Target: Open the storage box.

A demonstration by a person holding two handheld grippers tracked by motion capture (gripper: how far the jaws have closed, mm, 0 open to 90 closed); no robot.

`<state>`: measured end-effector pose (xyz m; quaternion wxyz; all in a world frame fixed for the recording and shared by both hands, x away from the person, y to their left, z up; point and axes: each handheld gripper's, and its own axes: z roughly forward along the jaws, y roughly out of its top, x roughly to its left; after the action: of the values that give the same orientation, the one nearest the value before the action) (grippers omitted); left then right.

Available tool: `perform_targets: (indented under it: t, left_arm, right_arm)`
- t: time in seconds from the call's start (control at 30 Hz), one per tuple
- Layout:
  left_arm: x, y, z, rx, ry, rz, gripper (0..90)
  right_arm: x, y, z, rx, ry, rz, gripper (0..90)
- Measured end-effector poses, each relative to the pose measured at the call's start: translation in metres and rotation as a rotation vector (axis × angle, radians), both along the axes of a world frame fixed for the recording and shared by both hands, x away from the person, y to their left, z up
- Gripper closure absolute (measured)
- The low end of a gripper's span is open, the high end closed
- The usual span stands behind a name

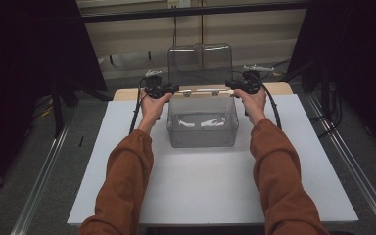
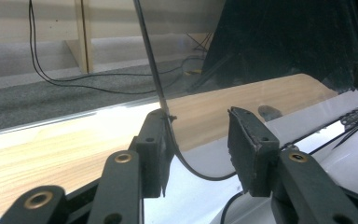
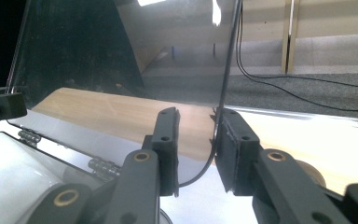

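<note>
A clear plastic box (image 1: 201, 129) stands at the far middle of the white tabletop (image 1: 200, 186). Its clear hinged lid (image 1: 200, 63) is raised upright behind it. My left gripper (image 1: 174, 89) is at the lid's lower left corner and my right gripper (image 1: 229, 84) at its lower right corner. In the left gripper view the left gripper (image 2: 198, 144) is open, and the lid (image 2: 261, 46) edge lies against one jaw. In the right gripper view the right gripper (image 3: 196, 140) is open around the lid (image 3: 121, 46) edge, which touches one jaw.
A wooden table strip (image 1: 127, 93) runs behind the white top. Metal hinges (image 3: 101, 164) join lid and box. Cables lie on the grey floor (image 2: 74, 88) beyond. Dark curtains hang at both sides. Metal rails (image 1: 44, 176) flank the table.
</note>
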<state>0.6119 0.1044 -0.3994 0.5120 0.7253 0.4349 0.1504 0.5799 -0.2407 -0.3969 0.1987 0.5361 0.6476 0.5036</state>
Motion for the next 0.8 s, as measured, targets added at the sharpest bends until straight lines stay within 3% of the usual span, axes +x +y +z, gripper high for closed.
perform_targets:
  t: [0.3, 0.4, 0.47, 0.8]
  left_arm:
    - [0.0005, -0.0010, -0.0017, 0.026, 0.015, 0.017, 55.1]
    - [0.0017, 0.0010, -0.0040, 0.000, 0.037, 0.014, 54.1]
    - [0.0020, 0.0009, -0.0036, 0.002, 0.039, 0.015, 54.1]
    - [0.0018, -0.0009, -0.0051, -0.007, 0.048, 0.017, 51.1]
  right_arm:
    - [0.0013, 0.0006, -0.0037, 0.002, 0.024, -0.015, 67.4]
    - [0.0017, -0.0007, -0.0066, 0.024, 0.040, -0.016, 66.2]
    - [0.0016, 0.0001, -0.0069, 0.016, 0.028, -0.017, 66.1]
    - [0.0027, 0.0001, -0.0086, 0.040, 0.053, -0.016, 64.1]
